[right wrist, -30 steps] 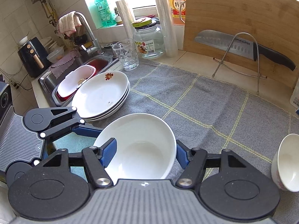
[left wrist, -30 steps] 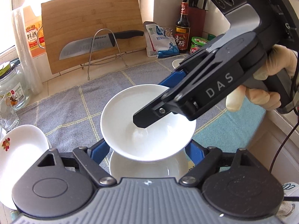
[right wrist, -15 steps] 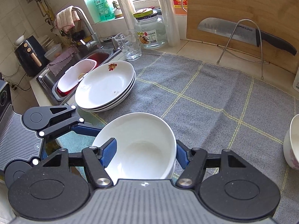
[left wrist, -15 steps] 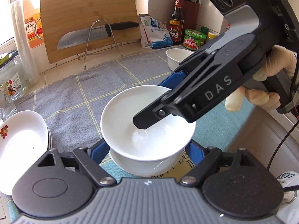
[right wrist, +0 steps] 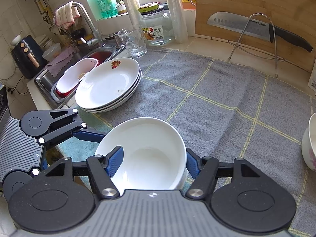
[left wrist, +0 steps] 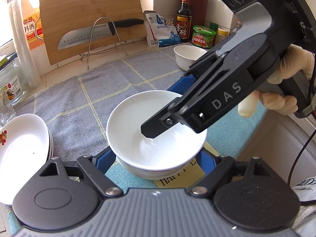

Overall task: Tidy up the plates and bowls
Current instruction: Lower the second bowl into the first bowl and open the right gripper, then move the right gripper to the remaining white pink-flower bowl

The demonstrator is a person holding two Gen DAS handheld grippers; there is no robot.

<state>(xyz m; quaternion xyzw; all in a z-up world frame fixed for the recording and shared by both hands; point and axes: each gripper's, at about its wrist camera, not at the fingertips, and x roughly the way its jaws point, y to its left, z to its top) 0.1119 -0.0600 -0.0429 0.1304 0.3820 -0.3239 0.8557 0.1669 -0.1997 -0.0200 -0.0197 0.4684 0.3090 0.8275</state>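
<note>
white bowl (left wrist: 156,132) nested on a second bowl (left wrist: 150,174), low over the teal mat (left wrist: 227,138) at the tabletop's near edge. pinched at the rim by right hand-held gripper (left wrist: 158,126), one blue finger (right wrist: 115,161) inside the bowl, the other against its outer wall. flanked by left hand-held gripper (left wrist: 156,158), blue fingers (left wrist: 106,161) spread on either side; contact with the lower bowl not clear. just beside to the left, stack of plates (right wrist: 108,85) with a fruit print, on the grey checked cloth (right wrist: 207,106). farther right, small bowl (left wrist: 188,56) on the same cloth.

seen only from left wrist: gloved hand (left wrist: 286,83) on the right tool's handle, vinegar bottle (left wrist: 183,19), green-lidded jar (left wrist: 203,36), white pouch (left wrist: 160,29). seen only from right wrist: sink (right wrist: 79,67) with pink basin (right wrist: 75,75), faucet (right wrist: 86,21), drinking glass (right wrist: 133,42). shared by both: cutting board (left wrist: 88,13) and knife (left wrist: 94,33) on its wire stand.
</note>
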